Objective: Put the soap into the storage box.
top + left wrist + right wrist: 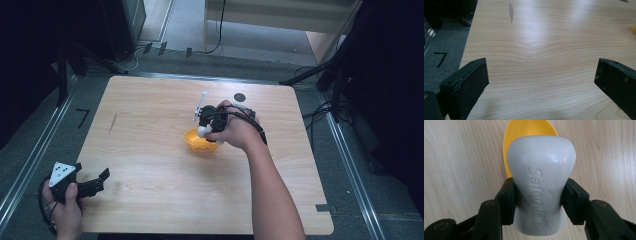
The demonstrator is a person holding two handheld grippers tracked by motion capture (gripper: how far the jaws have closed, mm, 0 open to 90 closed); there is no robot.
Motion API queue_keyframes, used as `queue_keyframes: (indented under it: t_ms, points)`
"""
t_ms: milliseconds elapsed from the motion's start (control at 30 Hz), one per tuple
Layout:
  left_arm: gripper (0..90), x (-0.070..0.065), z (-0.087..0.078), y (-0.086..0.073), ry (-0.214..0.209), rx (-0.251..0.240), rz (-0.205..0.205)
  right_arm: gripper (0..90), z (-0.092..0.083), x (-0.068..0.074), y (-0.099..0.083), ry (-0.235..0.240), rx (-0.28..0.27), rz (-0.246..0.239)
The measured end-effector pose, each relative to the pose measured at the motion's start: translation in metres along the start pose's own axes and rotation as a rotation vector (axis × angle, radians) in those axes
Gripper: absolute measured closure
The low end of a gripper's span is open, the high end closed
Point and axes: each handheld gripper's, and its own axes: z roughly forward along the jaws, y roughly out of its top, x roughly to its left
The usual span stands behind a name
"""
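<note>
Right tongs (539,202): closed on a pale grey waisted bar of soap (540,185) with "Safeguard" pressed into it, both black pads against its narrow middle.
Soap: held in the air over a round yellow plastic bowl (199,142); from above, its white end shows just at the bowl's rim.
Bowl: on the light wooden bench (150,150), about the middle, a little toward the far edge.
Left tongs (541,80): wide open, nothing between the jaws, bare wood under them.
Left hand (62,205): at the bench's near left corner, well apart from the bowl.
Black round mark (240,97): near the far edge, beyond the right hand (235,131).
</note>
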Motion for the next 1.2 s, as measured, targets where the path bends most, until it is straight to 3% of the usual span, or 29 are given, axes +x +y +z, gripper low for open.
queue_keyframes:
  t_ms: [367, 600, 1200]
  points:
    - [0.0, 0.0, 0.0, 0.0, 0.0, 0.001, 0.003, 51.5, 0.005, 0.002, 0.013, -0.005, 0.024, -0.064]
    - [0.0, 0.0, 0.0, 0.0, -0.001, 0.002, 0.003, 51.5, 0.013, 0.002, 0.021, -0.022, 0.034, -0.143]
    - [0.0, 0.0, 0.0, 0.0, -0.001, 0.001, 0.003, 51.4, 0.029, 0.003, 0.026, -0.02, 0.072, -0.19]
